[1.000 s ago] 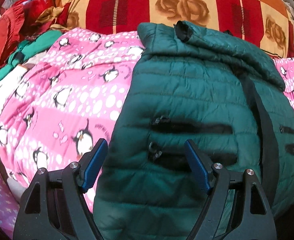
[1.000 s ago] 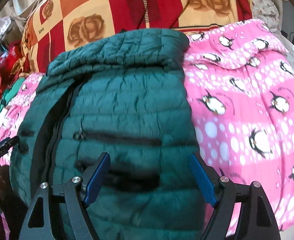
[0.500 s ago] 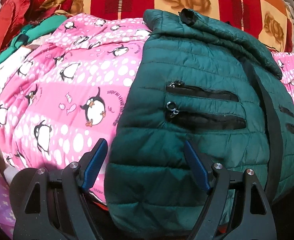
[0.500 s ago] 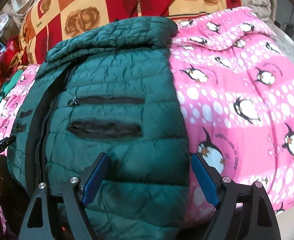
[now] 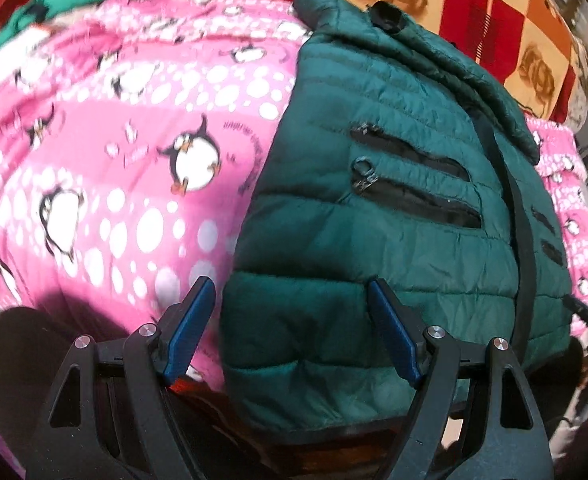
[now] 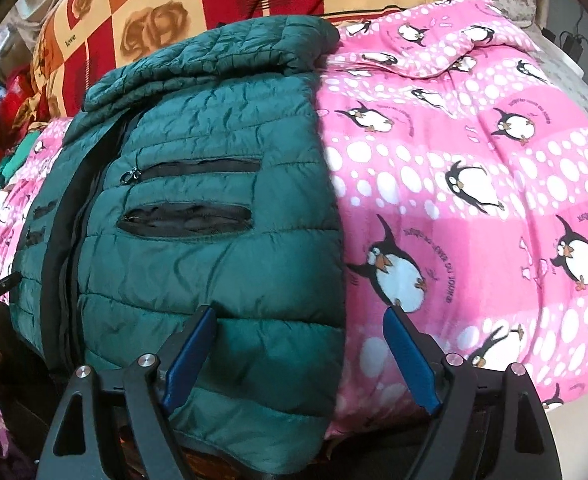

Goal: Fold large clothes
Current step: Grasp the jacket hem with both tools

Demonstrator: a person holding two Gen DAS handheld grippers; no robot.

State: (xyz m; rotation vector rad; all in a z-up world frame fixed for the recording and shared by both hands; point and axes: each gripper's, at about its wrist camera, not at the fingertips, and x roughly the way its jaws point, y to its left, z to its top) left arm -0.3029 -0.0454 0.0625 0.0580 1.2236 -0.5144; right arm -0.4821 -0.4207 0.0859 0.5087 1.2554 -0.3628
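Both grippers' fingers apart over jkt

Home bedroom: a bed spread with a pink fleece blanket printed with penguins and white dots, and behind it a second blanket in red, orange and cream squares with brown roses. A green quilted jacket lies flat on the pink blanket, with loose red and green clothes heaped at the bed's far left. Cables and plugs at the far right edge.
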